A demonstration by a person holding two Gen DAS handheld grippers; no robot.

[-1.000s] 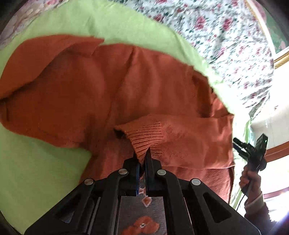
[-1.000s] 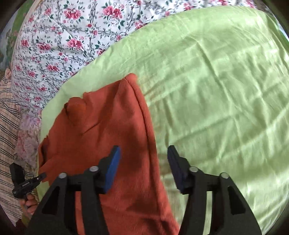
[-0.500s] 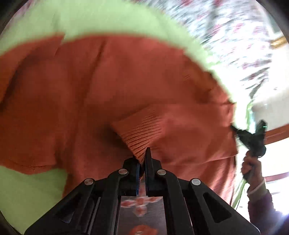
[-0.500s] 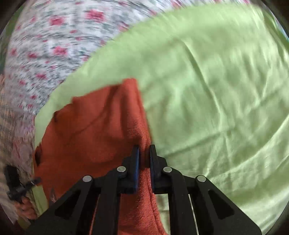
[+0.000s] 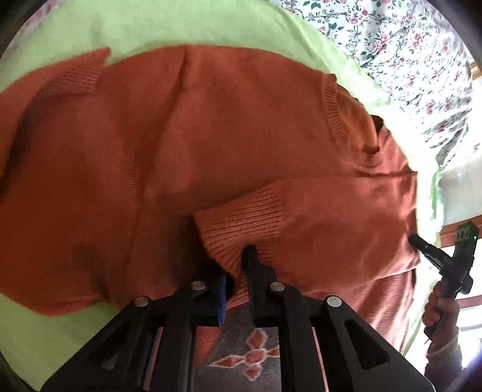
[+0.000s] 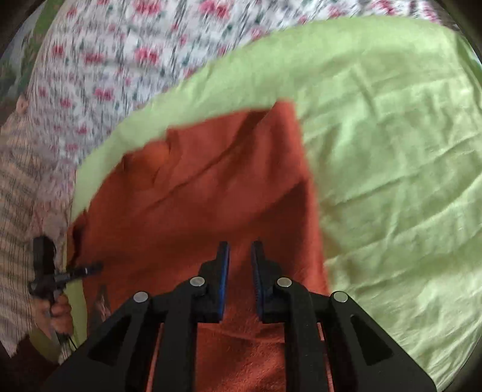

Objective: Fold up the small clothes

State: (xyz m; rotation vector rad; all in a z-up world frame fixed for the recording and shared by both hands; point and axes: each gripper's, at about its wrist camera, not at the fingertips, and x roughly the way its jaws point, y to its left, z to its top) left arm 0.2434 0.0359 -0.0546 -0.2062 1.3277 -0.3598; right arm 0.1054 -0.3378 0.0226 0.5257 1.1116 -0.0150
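Observation:
An orange knit sweater [image 5: 211, 135] lies spread on a light green sheet [image 5: 180, 21]. My left gripper [image 5: 238, 262] is shut on the ribbed cuff [image 5: 241, 229] of one sleeve, which is folded across the sweater's body. In the right wrist view the same sweater [image 6: 195, 196] lies on the green sheet [image 6: 391, 150]. My right gripper [image 6: 240, 250] is over the sweater near its right edge, its jaws a narrow gap apart with sweater fabric between them. The right gripper also shows in the left wrist view [image 5: 436, 256].
A floral bedspread [image 5: 406, 45] lies beyond the green sheet, also in the right wrist view [image 6: 120, 60]. The other hand and gripper [image 6: 51, 271] show at the left of the right wrist view. A patterned grey cloth [image 5: 250, 355] lies under the left gripper.
The right gripper closed on the sweater's edge and has pulled it; its jaws now stand slightly apart. The left gripper carried the sleeve cuff further over the sweater's body.

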